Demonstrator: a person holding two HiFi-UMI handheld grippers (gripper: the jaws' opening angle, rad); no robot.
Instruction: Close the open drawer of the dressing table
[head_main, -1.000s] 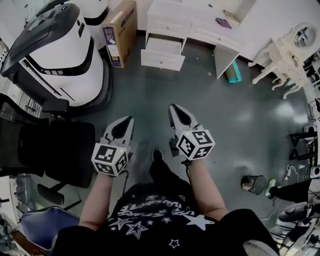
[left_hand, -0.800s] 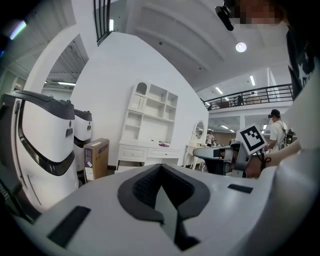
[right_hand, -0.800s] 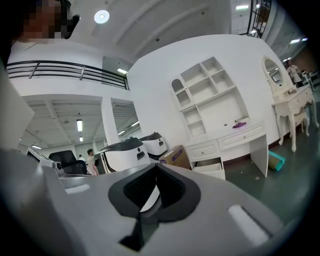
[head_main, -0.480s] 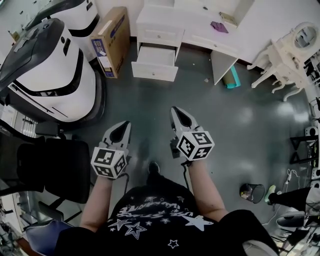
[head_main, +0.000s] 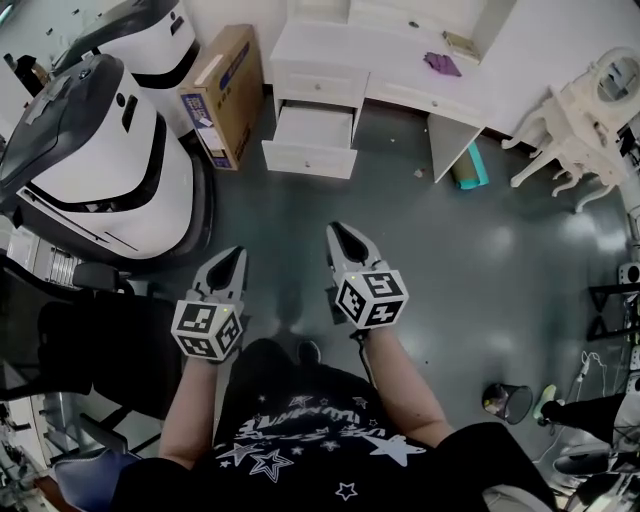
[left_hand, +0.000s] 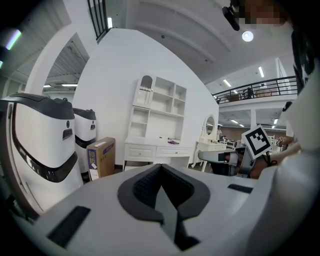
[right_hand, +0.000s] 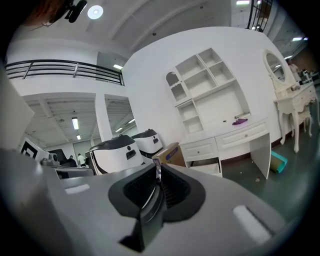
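Your left tongs (head_main: 233, 255) and your right tongs (head_main: 336, 230) are both pressed together, and nothing is between them. You hold them side by side in the air above the grey floor (head_main: 450, 250), in front of your body, the right one a little more forward. Both point toward the white desk (head_main: 395, 45) at the far wall. The drawer (head_main: 310, 142) is in the left part of this desk, the lower one of two there. It stands pulled out over the floor, while the drawer above it is closed. The open drawer is well apart from both tongs; neither one touches it. In the right gripper view it shows just to the right of the closed tips, under the desk top. A cardboard box (head_main: 225, 95) stands on the floor just left of the desk, and beside the box is a big white machine (head_main: 100, 170) with a dark top. A small purple thing (head_main: 443, 64) lies on the desk top, to the right.
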